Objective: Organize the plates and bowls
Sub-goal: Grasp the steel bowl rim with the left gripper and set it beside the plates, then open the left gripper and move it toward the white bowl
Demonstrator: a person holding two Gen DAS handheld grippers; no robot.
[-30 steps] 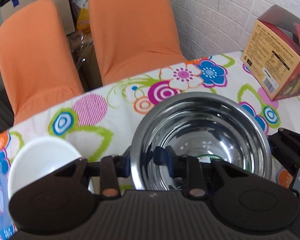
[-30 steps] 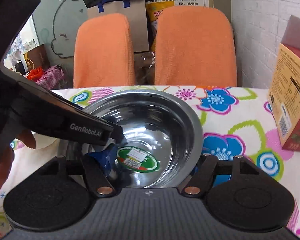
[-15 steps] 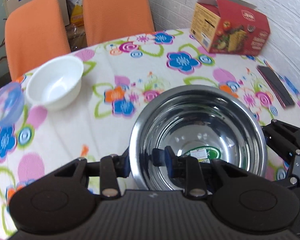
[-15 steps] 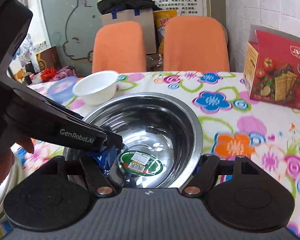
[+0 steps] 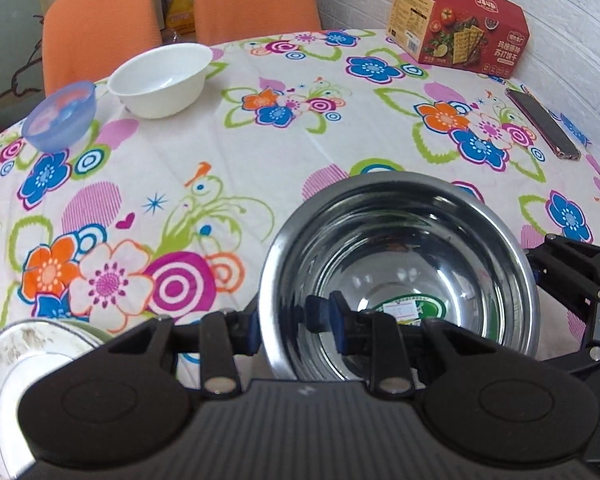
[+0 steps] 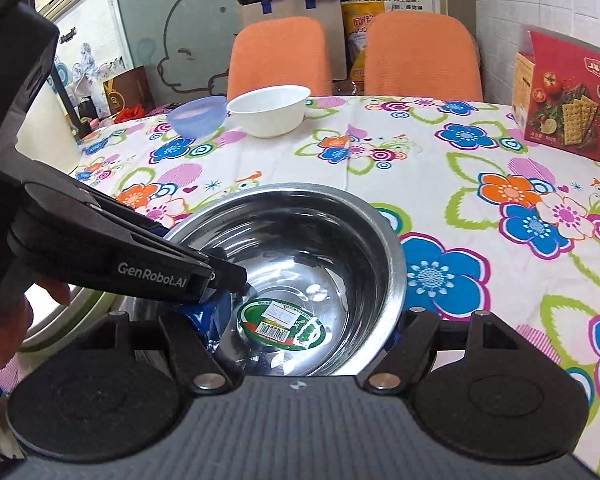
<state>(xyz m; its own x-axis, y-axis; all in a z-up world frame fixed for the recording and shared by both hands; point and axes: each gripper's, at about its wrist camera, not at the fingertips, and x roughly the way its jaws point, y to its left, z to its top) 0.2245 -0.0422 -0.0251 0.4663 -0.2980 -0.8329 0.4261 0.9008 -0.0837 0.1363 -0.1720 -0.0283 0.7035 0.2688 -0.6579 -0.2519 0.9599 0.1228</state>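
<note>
The left tongs (image 5: 286,322) are clenched on the near-left rim of the steel bowl (image 5: 400,264), one finger inside, one outside. The right tongs (image 6: 300,322) straddle the bowl's near wall, their pads hidden, so I cannot tell whether they grip. The bowl sits low over the flowered table (image 5: 220,152). Far across stand a white bowl (image 5: 162,78) and a blue bowl (image 5: 60,114), just beside each other.

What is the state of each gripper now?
Left gripper: closed on the round steel bowl's rim.
Right gripper: fingers around the same bowl.
</note>
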